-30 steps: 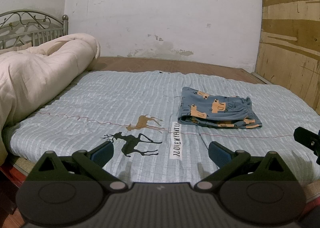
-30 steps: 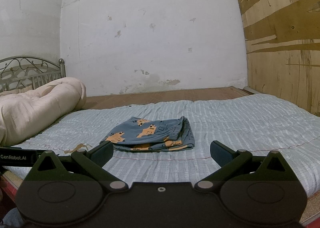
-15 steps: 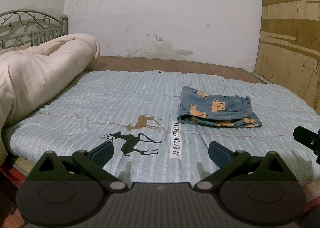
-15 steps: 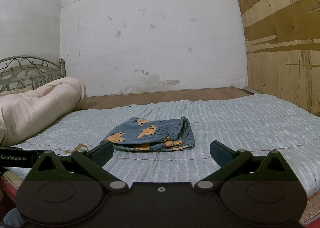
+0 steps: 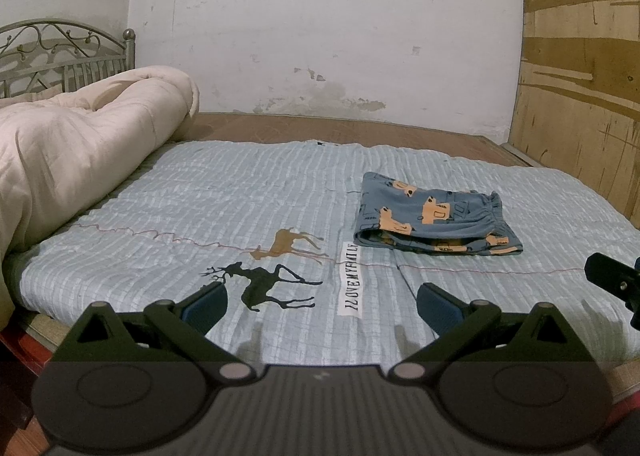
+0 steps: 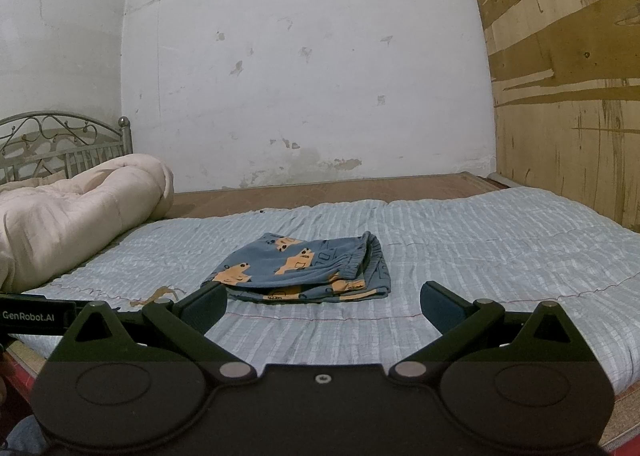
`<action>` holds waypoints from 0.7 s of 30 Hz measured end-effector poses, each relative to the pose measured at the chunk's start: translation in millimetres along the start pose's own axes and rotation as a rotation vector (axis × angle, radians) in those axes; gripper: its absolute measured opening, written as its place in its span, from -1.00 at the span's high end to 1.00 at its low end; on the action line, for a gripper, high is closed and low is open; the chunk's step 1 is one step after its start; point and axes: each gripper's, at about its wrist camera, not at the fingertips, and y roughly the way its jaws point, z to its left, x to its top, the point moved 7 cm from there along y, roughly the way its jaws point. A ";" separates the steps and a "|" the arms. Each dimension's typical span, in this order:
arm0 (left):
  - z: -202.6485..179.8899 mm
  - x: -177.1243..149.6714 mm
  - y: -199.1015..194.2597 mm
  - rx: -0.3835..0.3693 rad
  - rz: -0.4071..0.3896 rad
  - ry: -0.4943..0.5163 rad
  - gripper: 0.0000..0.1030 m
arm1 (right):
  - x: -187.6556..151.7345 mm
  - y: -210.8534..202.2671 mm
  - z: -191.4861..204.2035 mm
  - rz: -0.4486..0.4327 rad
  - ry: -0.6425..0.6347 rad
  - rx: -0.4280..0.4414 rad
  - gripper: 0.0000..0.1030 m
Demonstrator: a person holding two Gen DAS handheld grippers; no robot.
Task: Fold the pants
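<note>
1. Pants point(image 5: 436, 222) – small blue pair w/ orange car prints, already folded into a flat stack, lying on the bed's blue quilt point(image 5: 224, 208). In the left wrist view they're at approx 1 o'clock from the tongs; in the right wrist view point(image 6: 304, 268) they're at 12 o'clock, a bit left of centre.
2. Left tongs point(image 5: 322, 302) – fingers spread wide apart, nothing between them, held over the near edge of the quilt. Not touching the pants, which lie well beyond them.
3. Right tongs point(image 6: 323, 303) – same deal: wide apart, nothing gripped, low over the near part of the quilt. The left fingertip point(image 6: 206, 302) overlaps the pants' near left corner in this view, but can't tell if it's actually touching or just in front.
4. A bit of the right tongs also pokes in at 3 o'clock in the left wrist view point(image 5: 612, 280).
5. Quilt has two deer printed on it, one black point(image 5: 264, 286) and one brown point(image 5: 290, 244), plus a white text label point(image 5: 351, 276), all approx 12 o'clock from the left tongs, left of the pants.
6. Rolled-up cream duvet point(image 5: 80, 144) at 10 o'clock, metal headboard point(image 5: 64, 52) behind it.
7. White scuffed wall point(image 6: 304, 68) at 12, plywood panel point(image 6: 568, 88) at 2 o'clock.
</note>
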 end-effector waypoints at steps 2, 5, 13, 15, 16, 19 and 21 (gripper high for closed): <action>0.0 0.0 -0.1 0.000 0.000 0.000 -0.99 | -0.2 0.1 0.0 0.001 0.000 0.000 -0.99; -0.1 -0.1 -0.2 0.000 0.000 0.000 -0.99 | -0.1 0.1 0.1 0.000 0.000 0.000 -0.99; -2.1 -0.8 0.1 -0.002 0.002 0.003 -0.99 | -0.5 0.0 0.0 0.001 0.001 0.000 -0.99; -2.5 -0.8 -0.2 -0.004 0.003 0.003 -0.99 | -0.5 0.1 0.0 0.001 0.001 0.000 -0.99; -3.1 -1.5 -0.2 -0.007 0.004 0.003 -0.99 | -0.5 0.1 0.1 0.002 0.001 0.000 -0.99; -4.3 -1.9 -4.0 -0.007 0.003 -0.005 -0.99 | -0.4 0.2 0.0 0.002 0.001 -0.001 -0.99; -3.0 -0.5 -3.2 0.002 0.003 -0.009 -0.99 | -0.1 0.4 -0.1 0.002 0.001 -0.001 -0.99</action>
